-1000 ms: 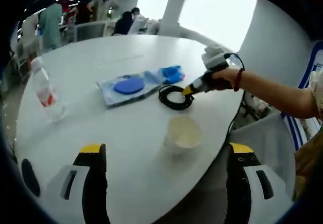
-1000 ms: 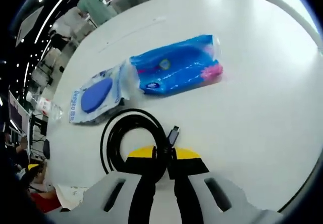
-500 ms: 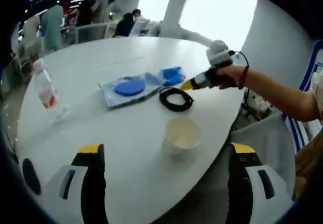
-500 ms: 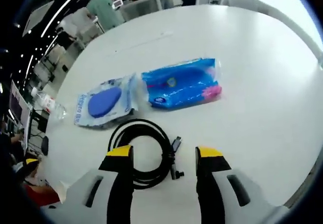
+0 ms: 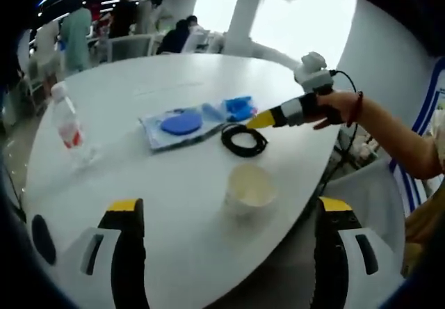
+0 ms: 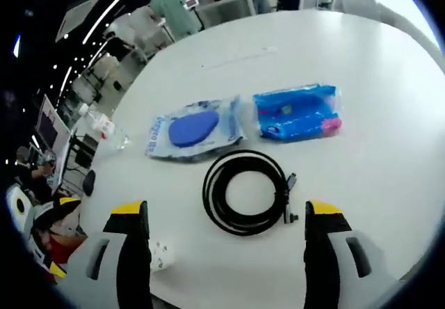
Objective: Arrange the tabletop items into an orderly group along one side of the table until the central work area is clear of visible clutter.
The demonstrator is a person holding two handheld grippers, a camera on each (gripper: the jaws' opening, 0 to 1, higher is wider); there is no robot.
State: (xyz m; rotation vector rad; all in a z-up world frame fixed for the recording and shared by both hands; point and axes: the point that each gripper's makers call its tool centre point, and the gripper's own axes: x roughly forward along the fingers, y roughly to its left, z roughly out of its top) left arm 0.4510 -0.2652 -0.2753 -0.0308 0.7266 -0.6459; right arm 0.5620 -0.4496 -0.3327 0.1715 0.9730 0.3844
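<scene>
Black cable (image 6: 245,191) lay flat on the white round table (image 6: 389,149), rolled up in a ring, just past the right gripper (image 6: 222,243). Its plug end (image 6: 288,199) lay along the ring's right side in the right gripper view, pointing back at the camera. The right gripper's jaws were spread wide, one on each side of the ring, and held nothing. Just past the cable lay two flat packs side by side: a clear pack with a blue round thing inside (image 6: 194,130), and a blue pack with a pink end (image 6: 297,111). A water bottle (image 6: 101,125) stood far off to the left, near the table edge.

In the left gripper view, a pale paper cup (image 5: 249,188) stood nearest the left gripper (image 5: 226,246), whose jaws were spread wide too and empty. A hand (image 5: 336,107) held the right gripper near the cable
</scene>
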